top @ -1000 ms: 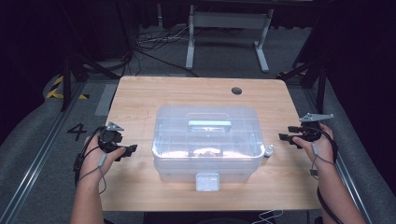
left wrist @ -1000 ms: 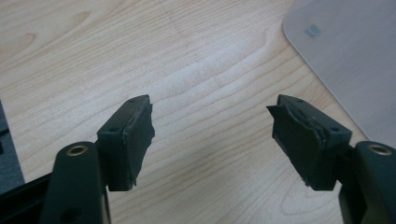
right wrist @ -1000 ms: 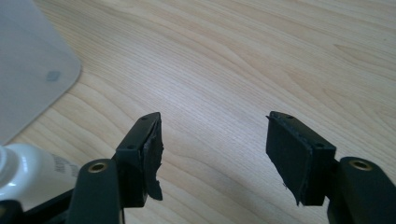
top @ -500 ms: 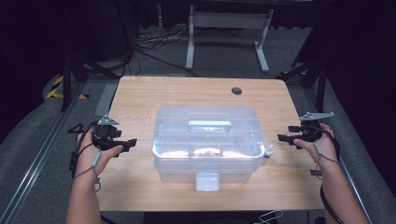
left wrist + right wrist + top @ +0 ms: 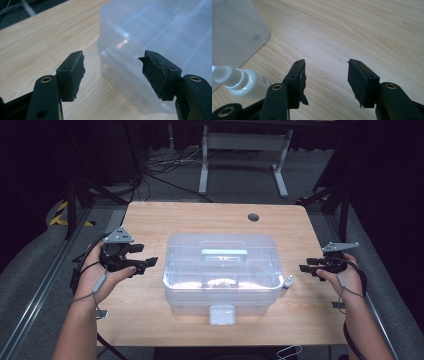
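A clear plastic box (image 5: 222, 270) with a lid, a pale handle and a front latch (image 5: 222, 315) stands at the middle of the wooden table (image 5: 180, 220). A small white bottle (image 5: 287, 282) lies by the box's right side. My left gripper (image 5: 150, 262) hovers left of the box, open and empty; the left gripper view has the box (image 5: 160, 30) just beyond its jaws (image 5: 113, 62). My right gripper (image 5: 304, 265) is right of the bottle. Its jaws (image 5: 325, 67) have just been closing, with only bare wood between them. The bottle (image 5: 244, 83) lies to their left in the right gripper view.
A dark round grommet (image 5: 253, 217) sits near the table's far edge. Behind the table are a white desk frame (image 5: 245, 150) and floor cables (image 5: 165, 165). Bare wood lies on both sides of the box.
My left hand has lifted its gripper off the table and up beside the box. The right hand has stayed where it was.
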### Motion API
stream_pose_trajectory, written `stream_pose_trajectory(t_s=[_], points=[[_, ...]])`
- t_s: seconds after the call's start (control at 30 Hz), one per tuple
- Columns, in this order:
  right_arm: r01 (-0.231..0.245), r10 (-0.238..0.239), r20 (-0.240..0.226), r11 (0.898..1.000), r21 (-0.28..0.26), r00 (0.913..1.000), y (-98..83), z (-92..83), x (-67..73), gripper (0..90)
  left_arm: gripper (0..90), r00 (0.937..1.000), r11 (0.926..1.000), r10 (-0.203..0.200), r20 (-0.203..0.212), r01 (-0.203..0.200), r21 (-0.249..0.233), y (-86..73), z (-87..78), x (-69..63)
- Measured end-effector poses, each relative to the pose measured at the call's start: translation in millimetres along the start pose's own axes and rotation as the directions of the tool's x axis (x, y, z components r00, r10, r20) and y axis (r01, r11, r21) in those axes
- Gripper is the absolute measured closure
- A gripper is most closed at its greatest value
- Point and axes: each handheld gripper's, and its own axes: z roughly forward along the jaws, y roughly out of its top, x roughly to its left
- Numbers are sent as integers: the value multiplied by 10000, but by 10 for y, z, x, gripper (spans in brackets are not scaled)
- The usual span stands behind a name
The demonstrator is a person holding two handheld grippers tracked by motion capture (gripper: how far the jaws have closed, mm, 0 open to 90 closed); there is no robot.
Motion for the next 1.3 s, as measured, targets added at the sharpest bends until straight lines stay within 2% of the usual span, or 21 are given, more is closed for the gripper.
stream_pose_trajectory(t_s=[0.13, 0.17, 0.4, 0.6, 0.73, 0.8, 0.93, 1.1, 1.13, 1.2, 1.27, 1.3], points=[[-727, 722, 313, 9973, 134, 9969, -22, -58, -8, 481, 350, 9983, 9985, 512, 291, -506, -205, 196, -10, -118], [-625, 620, 375, 9980, 99, 9974, -25, -72, -12, 481, 350, 9973, 9977, 631, 367, -621, -267, 237, -7, -140], [-669, 669, 551, 9978, -31, 9962, -38, -139, -21, 495, 346, 9916, 9940, 1069, 732, -1050, -298, 436, 38, -271], [-676, 678, 565, 9977, -65, 9961, -53, -153, -35, 490, 346, 9809, 9884, 1455, 1292, -1385, -616, 592, 98, -389], [-747, 749, 538, 9972, -47, 9957, -58, -151, -38, 488, 346, 9756, 9869, 1554, 1548, -1463, -686, 629, 145, -428], [-754, 755, 553, 9971, -34, 9956, -62, -146, -42, 483, 347, 9715, 9842, 1729, 1619, -1642, -660, 656, 194, -456], [-782, 782, 518, 9969, -28, 9956, -64, -145, -45, 480, 348, 9685, 9830, 1794, 1727, -1696, -702, 680, 236, -483], [-813, 812, 489, 9967, 6, 9955, -69, -137, -49, 478, 364, 9577, 9776, 2042, 2030, -1887, -932, 721, 326, -539], [-813, 812, 489, 9967, 6, 9955, -69, -137, -49, 478, 375, 9577, 9776, 2042, 2030, -1887, -932, 721, 326, -539], [-807, 807, 456, 9967, -23, 9957, -70, -134, -49, 477, 396, 9517, 9761, 2094, 2246, -1900, -1052, 730, 387, -553], [-837, 838, 427, 9965, -37, 9956, -71, -132, -49, 477, 392, 9494, 9756, 2098, 2337, -1876, -1138, 734, 431, -574], [-841, 842, 424, 9964, -41, 9955, -71, -130, -49, 476, 399, 9500, 9786, 1983, 2412, -1781, -1031, 738, 455, -591]])
